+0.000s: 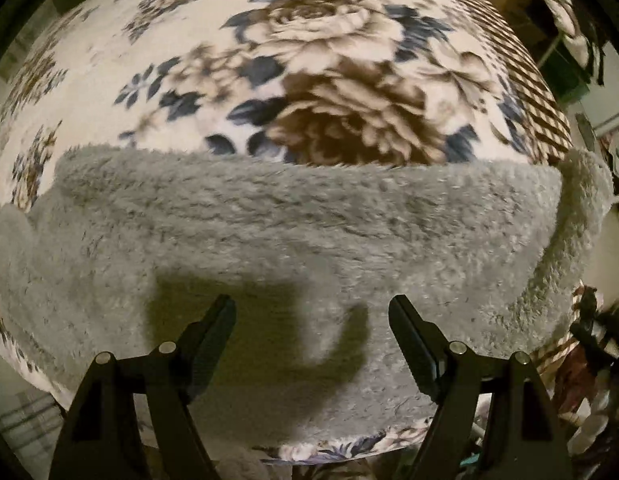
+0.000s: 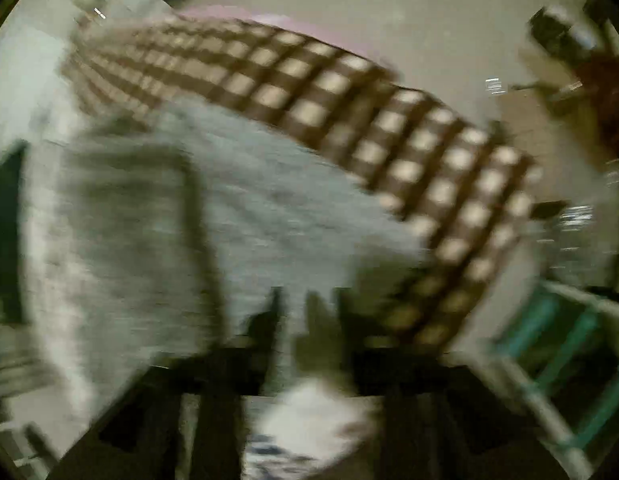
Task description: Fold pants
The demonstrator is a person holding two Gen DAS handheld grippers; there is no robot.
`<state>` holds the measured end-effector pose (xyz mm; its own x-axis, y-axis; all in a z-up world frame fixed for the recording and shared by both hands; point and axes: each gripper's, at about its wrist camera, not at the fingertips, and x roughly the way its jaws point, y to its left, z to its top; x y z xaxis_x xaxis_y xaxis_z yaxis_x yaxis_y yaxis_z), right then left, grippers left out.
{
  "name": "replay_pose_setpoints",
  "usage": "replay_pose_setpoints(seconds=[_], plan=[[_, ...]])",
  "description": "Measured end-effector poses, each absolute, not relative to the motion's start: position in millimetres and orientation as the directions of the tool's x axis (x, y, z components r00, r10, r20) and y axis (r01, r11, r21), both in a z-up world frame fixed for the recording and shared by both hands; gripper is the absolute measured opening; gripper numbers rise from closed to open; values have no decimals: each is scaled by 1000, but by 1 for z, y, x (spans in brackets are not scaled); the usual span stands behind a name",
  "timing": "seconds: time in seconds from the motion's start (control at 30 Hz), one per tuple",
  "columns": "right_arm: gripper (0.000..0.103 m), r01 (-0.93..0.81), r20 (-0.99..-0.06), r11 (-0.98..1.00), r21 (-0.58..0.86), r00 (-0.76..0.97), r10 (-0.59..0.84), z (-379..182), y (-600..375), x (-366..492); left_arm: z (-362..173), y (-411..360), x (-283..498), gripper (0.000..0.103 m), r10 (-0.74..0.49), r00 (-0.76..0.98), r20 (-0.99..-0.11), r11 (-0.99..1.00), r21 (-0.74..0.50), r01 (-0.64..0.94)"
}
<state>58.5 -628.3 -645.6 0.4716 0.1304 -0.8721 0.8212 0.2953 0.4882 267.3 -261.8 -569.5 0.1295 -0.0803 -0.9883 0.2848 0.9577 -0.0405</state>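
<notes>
Pants (image 1: pixel 301 232) lie across the blanket's (image 1: pixel 189 64) near edge, directly under our left gripper (image 1: pixel 312 312), jaws apart, empty; right gripper (image 2: pixel 305 300) too blurred to tell.

Home, likely bedroom. Plush floral blanket (image 1: pixel 309 60) with brown-checked border (image 2: pixel 389 132) covers bed-like work surface. Fuzzy grey pants (image 1: pixel 289 232) spread on it. Clothes hang at room edge (image 1: pixel 569 20); cluttered household items (image 1: pixel 589 340), teal rack (image 2: pixel 569 340) beside bed.
</notes>
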Motion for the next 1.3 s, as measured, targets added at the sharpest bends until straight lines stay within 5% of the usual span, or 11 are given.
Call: replay_pose_setpoints(seconds=[0.23,0.3,0.53,0.83,0.93,1.0,1.17,1.3], plan=[[66,760,-825,322,565,514,235,-678,-622,106,-573,-279,269,78,-93,122,-988,953,-53,298],[3,749,-848,401,528,495,192,-667,-608,112,-572,-280,270,78,-94,122,-988,952,-53,302],[4,787,-864,422,450,503,-16,-600,-595,52,-575,-286,266,78,-110,108,-988,945,-70,319],[4,907,-958,332,257,285,-39,-645,-656,37,-583,-282,258,78,-107,87,-990,949,-76,306],[20,913,-965,312,263,246,93,-667,-651,35,-581,-274,257,78,-113,90,-989,953,-83,291],[54,894,-952,327,306,292,93,-654,-641,37,-578,-265,257,78,-124,98,-987,956,-93,278],[59,809,-952,506,298,292,93,-615,-591,79,-556,-224,261,78,-148,128,-981,971,-120,206],[59,599,-944,730,330,229,239,-595,-502,165,-534,-150,262,78,-137,183,-974,989,-126,71]])
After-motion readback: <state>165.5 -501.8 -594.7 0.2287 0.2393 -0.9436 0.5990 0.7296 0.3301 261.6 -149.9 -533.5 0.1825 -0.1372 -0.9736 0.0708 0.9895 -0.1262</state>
